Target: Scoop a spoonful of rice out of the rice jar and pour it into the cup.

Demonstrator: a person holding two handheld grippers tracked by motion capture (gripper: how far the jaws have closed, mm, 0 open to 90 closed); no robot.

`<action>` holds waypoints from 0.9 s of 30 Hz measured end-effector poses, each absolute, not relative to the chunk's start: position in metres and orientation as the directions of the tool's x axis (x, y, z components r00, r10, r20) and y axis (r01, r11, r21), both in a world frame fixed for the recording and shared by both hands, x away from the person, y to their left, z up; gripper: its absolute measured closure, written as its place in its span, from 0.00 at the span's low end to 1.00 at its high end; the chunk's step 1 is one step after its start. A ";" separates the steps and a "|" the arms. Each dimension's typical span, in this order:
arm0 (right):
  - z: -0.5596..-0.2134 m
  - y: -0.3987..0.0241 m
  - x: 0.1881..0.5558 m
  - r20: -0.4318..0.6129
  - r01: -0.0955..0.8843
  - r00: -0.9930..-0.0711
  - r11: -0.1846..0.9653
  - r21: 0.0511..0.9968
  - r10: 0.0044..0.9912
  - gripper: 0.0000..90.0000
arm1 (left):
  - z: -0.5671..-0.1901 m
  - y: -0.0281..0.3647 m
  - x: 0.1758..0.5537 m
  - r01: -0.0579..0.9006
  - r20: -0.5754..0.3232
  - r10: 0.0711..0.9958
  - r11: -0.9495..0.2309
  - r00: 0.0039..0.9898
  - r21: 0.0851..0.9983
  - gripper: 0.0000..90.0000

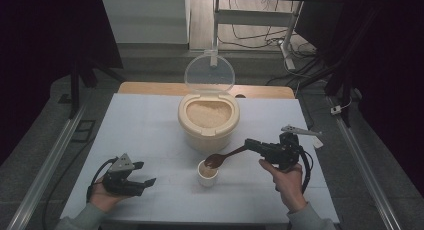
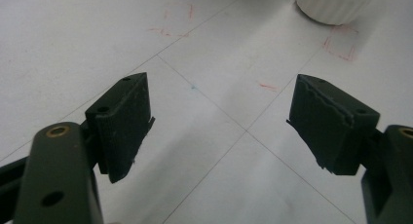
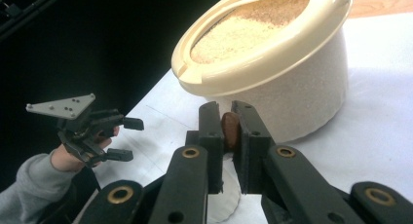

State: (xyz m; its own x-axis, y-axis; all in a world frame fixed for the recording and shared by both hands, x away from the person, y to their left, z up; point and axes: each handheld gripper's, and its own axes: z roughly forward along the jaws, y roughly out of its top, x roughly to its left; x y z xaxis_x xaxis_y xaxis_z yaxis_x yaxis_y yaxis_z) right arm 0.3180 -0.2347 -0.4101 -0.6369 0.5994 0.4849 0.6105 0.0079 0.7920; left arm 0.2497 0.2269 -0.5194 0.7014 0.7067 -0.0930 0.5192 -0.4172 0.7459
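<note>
A cream tub (image 1: 207,125) full of pale grain stands mid-table with its clear lid (image 1: 209,72) raised behind it. In front of it is a small white cup (image 1: 207,176). My right gripper (image 1: 251,145) is shut on the handle of a brown spoon (image 1: 220,159), whose bowl hovers over the cup's rim. In the right gripper view the handle (image 3: 229,129) is pinched between the jaws of the right gripper (image 3: 226,109), with the tub (image 3: 272,53) just beyond. My left gripper (image 1: 145,174) rests open on the table at the left, with nothing in it (image 2: 219,126).
The white table (image 1: 150,125) has faint grid lines and red marks. The cup's base (image 2: 336,2) stands far ahead of the left jaws. A dark curtain hangs at both sides, and cables and a desk frame (image 1: 287,40) lie beyond the table's far edge.
</note>
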 end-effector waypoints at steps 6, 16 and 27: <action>-0.410 -0.236 0.317 0.474 0.594 -0.651 0.009 0.805 0.593 0.92 | -0.519 0.227 0.250 0.520 -0.094 0.706 -0.418 0.702 0.745 0.25; -0.415 -0.243 0.323 0.501 0.584 -0.664 -0.033 0.811 0.555 0.92 | -0.519 0.228 0.249 0.520 -0.095 0.709 -0.412 0.699 0.748 0.25; -0.413 -0.254 0.325 0.525 0.574 -0.674 -0.079 0.815 0.520 0.92 | -0.519 0.228 0.250 0.520 -0.095 0.710 -0.411 0.698 0.748 0.25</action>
State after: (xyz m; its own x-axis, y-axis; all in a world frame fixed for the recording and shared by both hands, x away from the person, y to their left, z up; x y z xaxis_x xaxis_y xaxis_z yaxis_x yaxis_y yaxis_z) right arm 0.3253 -0.2545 -0.4128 -0.6740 0.5198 0.5249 0.5738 -0.0791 0.8152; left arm 0.2497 0.2282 -0.5194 0.6979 0.7098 -0.0952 0.5205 -0.4114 0.7482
